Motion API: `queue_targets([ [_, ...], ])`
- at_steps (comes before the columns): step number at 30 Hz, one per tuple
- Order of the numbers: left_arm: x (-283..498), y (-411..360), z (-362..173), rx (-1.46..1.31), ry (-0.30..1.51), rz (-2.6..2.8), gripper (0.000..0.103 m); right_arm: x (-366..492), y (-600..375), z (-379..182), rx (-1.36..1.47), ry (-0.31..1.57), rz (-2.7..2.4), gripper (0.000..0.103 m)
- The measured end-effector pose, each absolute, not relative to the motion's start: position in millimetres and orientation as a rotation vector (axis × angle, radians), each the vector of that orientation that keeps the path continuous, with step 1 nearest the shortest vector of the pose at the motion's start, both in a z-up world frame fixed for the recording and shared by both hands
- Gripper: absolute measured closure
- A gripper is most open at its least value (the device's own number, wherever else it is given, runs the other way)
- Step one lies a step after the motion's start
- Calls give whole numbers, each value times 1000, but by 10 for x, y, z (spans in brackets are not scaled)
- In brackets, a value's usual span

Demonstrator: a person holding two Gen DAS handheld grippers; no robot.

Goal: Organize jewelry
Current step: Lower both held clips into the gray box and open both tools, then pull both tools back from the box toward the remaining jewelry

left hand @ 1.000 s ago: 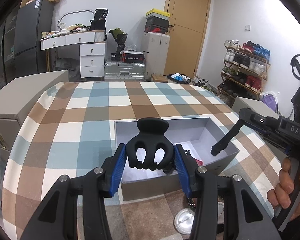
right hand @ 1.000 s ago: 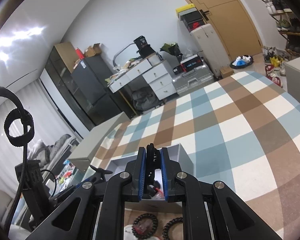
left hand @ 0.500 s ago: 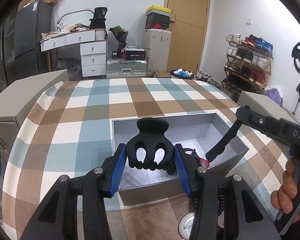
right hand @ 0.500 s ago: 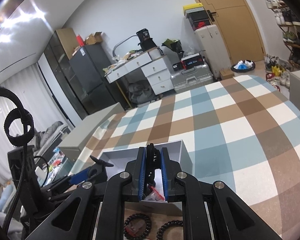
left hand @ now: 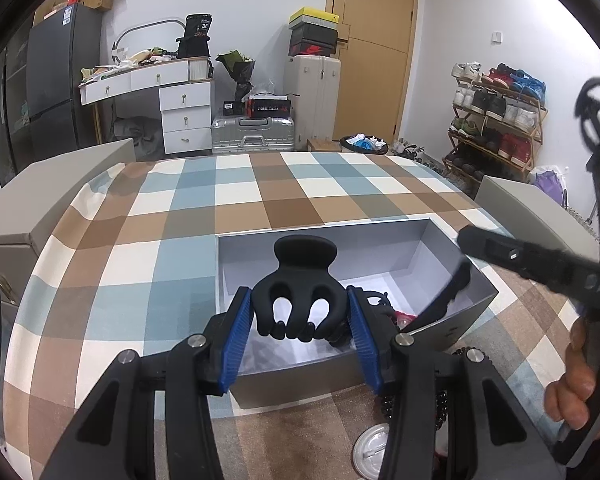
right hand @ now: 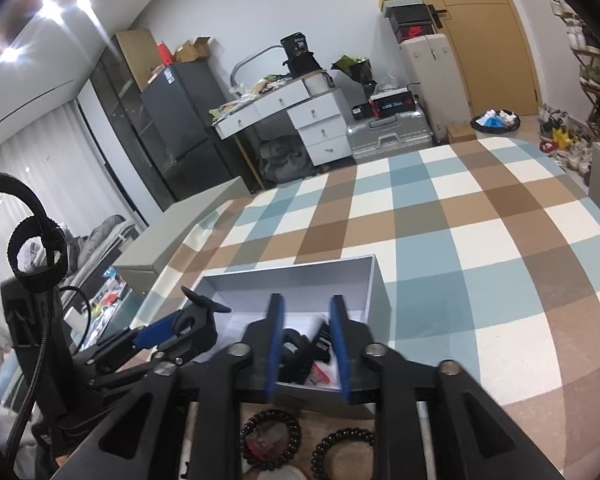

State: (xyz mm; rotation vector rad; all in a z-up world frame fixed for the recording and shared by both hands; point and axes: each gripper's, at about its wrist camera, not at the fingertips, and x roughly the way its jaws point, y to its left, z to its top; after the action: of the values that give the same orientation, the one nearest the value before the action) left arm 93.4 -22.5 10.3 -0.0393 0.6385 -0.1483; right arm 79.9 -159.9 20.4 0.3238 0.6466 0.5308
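Two beaded bracelets [right hand: 342, 454] are seen lying nearest on the checked cloth [right hand: 480, 240], beyond which a black claw clip [left hand: 300, 292] is held clamped by the left gripper [left hand: 300, 328] over the grey box [left hand: 474, 304], where the right gripper [right hand: 306, 344] is opening, nothing gripped

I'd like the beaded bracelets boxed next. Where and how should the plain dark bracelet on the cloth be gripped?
Judging from the right wrist view, the plain bracelet lies flat on the tablecloth before the grey box. Come from above and pinch one side of its ring, one finger inside the loop, one outside.
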Motion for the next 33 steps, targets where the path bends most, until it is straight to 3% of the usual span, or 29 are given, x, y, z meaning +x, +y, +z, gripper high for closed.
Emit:
queue_targets([
  [4, 898, -218, 123, -51, 648, -145, 57, 761, -1679, 251, 310, 668, 539, 38],
  [5, 885, -203, 125, -66, 649, -148, 49, 744, -1707, 260, 315, 677, 552, 28],
  [11, 760, -248, 213, -106, 638, -167, 16, 634, -1723, 316, 252, 715, 530, 13],
  [15, 632, -259, 253, -117, 626, -146, 1, 504, -1791, 345, 297, 711, 544, 0],
  [33, 556, -204, 39, -6, 715, -162, 1, 606, -1732, 262, 158, 834, 520, 0],
])
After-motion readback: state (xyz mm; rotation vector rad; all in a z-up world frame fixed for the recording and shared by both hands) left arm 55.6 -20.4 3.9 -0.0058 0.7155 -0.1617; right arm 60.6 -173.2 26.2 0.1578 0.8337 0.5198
